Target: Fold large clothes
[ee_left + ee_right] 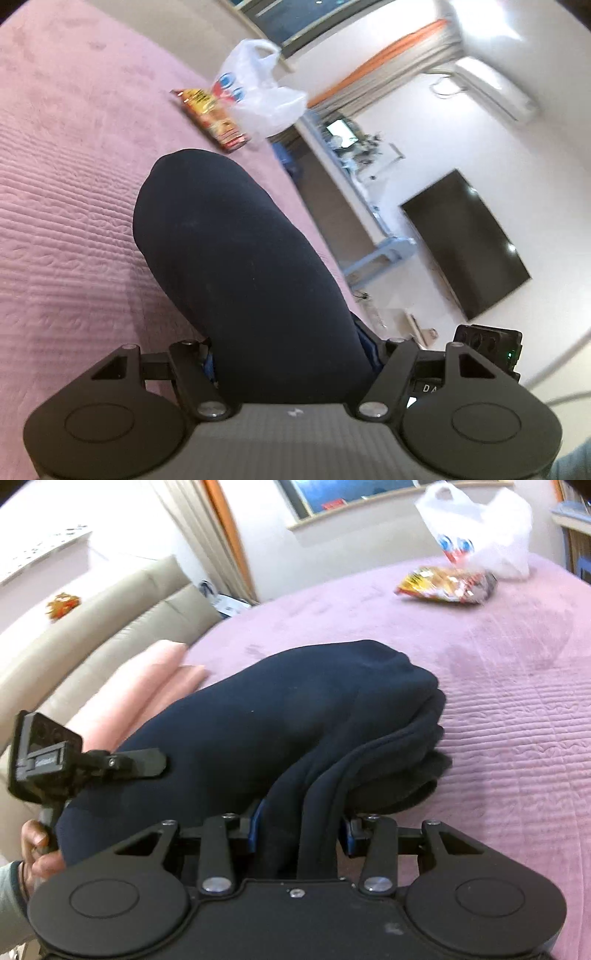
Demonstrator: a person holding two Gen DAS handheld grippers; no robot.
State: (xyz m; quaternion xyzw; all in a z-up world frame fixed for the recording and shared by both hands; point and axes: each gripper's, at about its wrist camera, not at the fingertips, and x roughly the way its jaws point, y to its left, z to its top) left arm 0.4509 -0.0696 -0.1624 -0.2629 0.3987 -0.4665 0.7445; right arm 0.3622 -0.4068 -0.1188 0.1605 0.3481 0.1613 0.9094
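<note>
A dark navy garment (236, 258) is folded into a thick bundle over the pink quilted bed (66, 192). My left gripper (291, 354) is shut on one end of it; the cloth fills the gap and hides the fingertips. In the right wrist view the same garment (295, 716) shows several stacked layers at its right side. My right gripper (301, 825) is shut on its near folded edges, blue pads just visible either side. The left gripper's body (44, 757) and the hand holding it show at the left of the right wrist view.
A snack packet (214, 118) and a white plastic bag (258, 92) lie on the far part of the bed, also in the right wrist view (447, 583). A folded pink cloth (140, 694) lies by a beige headboard (103, 627). A wall TV (465, 240) and blue desk (384, 251) stand beyond the bed.
</note>
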